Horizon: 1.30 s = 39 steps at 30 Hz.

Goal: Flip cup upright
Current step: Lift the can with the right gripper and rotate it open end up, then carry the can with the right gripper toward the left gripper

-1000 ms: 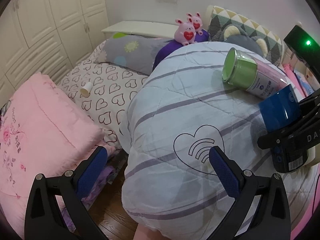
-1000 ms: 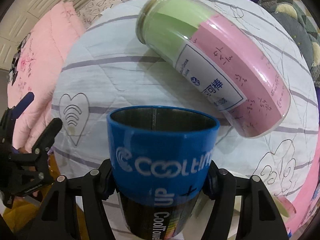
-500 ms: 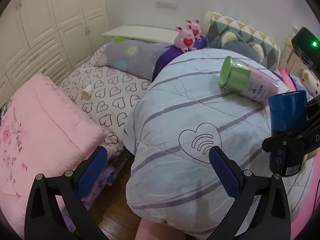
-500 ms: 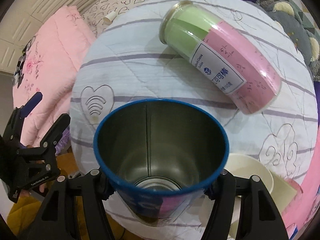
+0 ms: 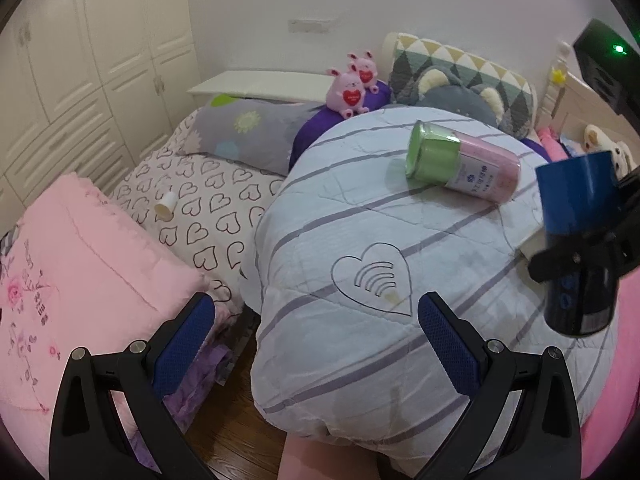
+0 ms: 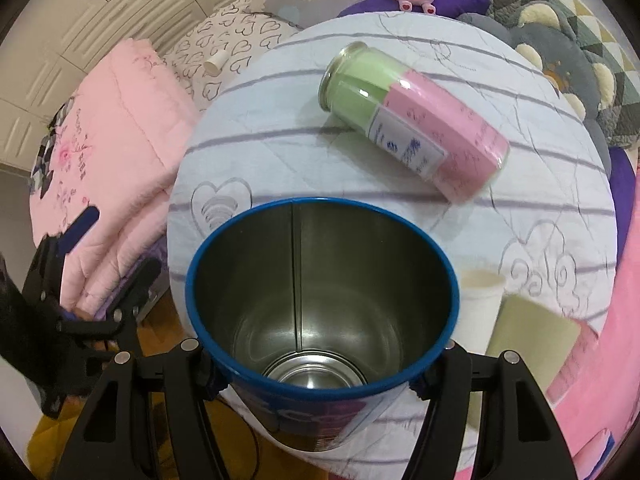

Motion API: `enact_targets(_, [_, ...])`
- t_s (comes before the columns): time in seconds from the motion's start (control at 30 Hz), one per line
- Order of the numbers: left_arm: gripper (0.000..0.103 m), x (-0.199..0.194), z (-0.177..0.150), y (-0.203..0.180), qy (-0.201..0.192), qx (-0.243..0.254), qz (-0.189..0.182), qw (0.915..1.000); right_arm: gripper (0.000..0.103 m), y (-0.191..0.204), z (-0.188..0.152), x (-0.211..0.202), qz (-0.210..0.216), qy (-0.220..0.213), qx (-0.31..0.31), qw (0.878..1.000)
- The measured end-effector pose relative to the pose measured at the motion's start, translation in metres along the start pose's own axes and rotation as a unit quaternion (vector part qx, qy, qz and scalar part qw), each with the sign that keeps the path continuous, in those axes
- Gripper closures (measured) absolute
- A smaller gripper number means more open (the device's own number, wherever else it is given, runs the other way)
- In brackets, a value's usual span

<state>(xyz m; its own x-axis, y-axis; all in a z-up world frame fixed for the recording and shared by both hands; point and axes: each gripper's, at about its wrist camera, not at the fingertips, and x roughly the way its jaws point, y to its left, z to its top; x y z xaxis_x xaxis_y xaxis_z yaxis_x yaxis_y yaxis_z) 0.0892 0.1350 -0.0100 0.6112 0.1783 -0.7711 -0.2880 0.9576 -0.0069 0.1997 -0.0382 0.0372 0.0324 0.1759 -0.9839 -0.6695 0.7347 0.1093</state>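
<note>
The blue cup (image 6: 320, 320) with a steel inside is held in my right gripper (image 6: 316, 376), which is shut on its lower body. Its open mouth faces the camera and I see down to its bottom. In the left wrist view the cup (image 5: 576, 216) hangs upright above the right edge of the striped quilt (image 5: 360, 240), clamped by the right gripper. My left gripper (image 5: 316, 340) is open and empty, low over the quilt's near edge.
A green and pink can (image 6: 412, 120) lies on its side on the quilt. A white paper cup (image 6: 480, 300) and a cream box (image 6: 532, 344) sit at the right. A pink blanket (image 5: 80, 272), pillows and plush toys (image 5: 352, 88) surround the quilt.
The right gripper has tipped the blue cup from leaning to upright and lifted it away from the quilt. The left gripper has drawn back a little.
</note>
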Motion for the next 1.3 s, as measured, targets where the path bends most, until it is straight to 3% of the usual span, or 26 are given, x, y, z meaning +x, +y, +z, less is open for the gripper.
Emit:
enact_targets(0.27, [0.0, -0.004, -0.002, -0.029, 0.007, 0.072, -0.032, 0.9968, 0.036, -0.05, -0.044, 0.02, 0.019, 0.027, 0.094, 0.995])
enact_targets(0.6, [0.0, -0.004, -0.006, -0.059, 0.001, 0.146, -0.086, 0.9855, 0.036, -0.072, -0.111, 0.046, 0.068, 0.068, 0.204, 0.974])
enact_targets(0.73, [0.0, 0.001, -0.008, -0.066, 0.012, 0.156, -0.093, 0.9832, 0.035, -0.075, -0.113, 0.045, 0.025, 0.058, 0.203, 0.977])
enact_targets(0.8, [0.0, 0.003, -0.009, -0.068, 0.013, 0.159, -0.094, 0.9827, 0.02, -0.07, -0.113, 0.041, 0.003, 0.044, 0.193, 0.98])
enact_targets(1.13, [0.0, -0.002, -0.01, -0.073, 0.013, 0.153, -0.092, 0.9839, 0.02, -0.062, -0.126, 0.011, 0.002, 0.009, 0.182, 0.983])
enact_targets(1.3, [0.0, -0.008, -0.012, -0.079, 0.008, 0.157, -0.088, 0.9837, 0.02, -0.064, -0.136, 0.016, 0.004, 0.0, 0.182, 0.983])
